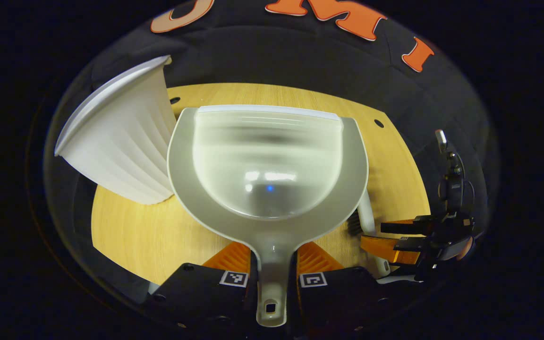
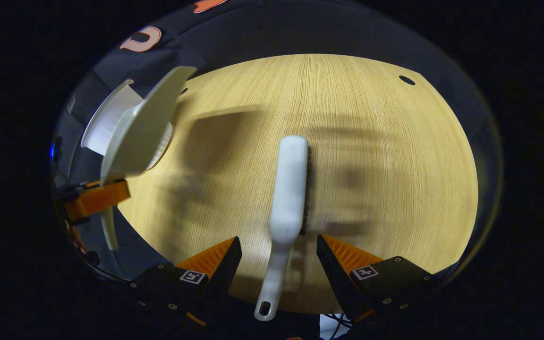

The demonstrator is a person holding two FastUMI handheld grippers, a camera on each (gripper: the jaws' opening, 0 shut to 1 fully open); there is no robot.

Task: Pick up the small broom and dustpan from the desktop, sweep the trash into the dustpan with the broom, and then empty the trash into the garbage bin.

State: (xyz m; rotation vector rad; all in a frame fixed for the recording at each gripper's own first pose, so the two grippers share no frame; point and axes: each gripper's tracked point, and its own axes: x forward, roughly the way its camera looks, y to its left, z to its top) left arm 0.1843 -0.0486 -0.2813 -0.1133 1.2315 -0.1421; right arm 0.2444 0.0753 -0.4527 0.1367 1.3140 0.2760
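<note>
Left gripper (image 1: 272,264): both fingers are closed against the handle of the dustpan (image 1: 267,165), one on each side, gripping it firmly. The dustpan is held off the table (image 1: 135,231), its scoop facing the camera and its front lip toward the far side. The scoop interior looks bare and glossy. In the right gripper view the same dustpan (image 2: 135,132) is seen edge-on at the left, raised and tilted, with the left gripper (image 2: 95,198) clamped at its handle.

Garbage bin (image 1: 116,141): a white ribbed bin stands at the table's far left corner, just beside the dustpan's left edge. In the right gripper view the bin (image 2: 102,127) sits directly behind the raised scoop; whether they touch cannot be told.

Right gripper (image 2: 279,255): fingers are spread wide, one on each side of the broom's handle, with a clear gap on both sides; it holds nothing. The broom (image 2: 288,198) lies flat on the table, white back up, dark bristles along its right side, handle end pointing toward the gripper.

In the left gripper view the right gripper (image 1: 395,241) is at the right, over the broom (image 1: 366,217), which is partly hidden behind the dustpan.
</note>
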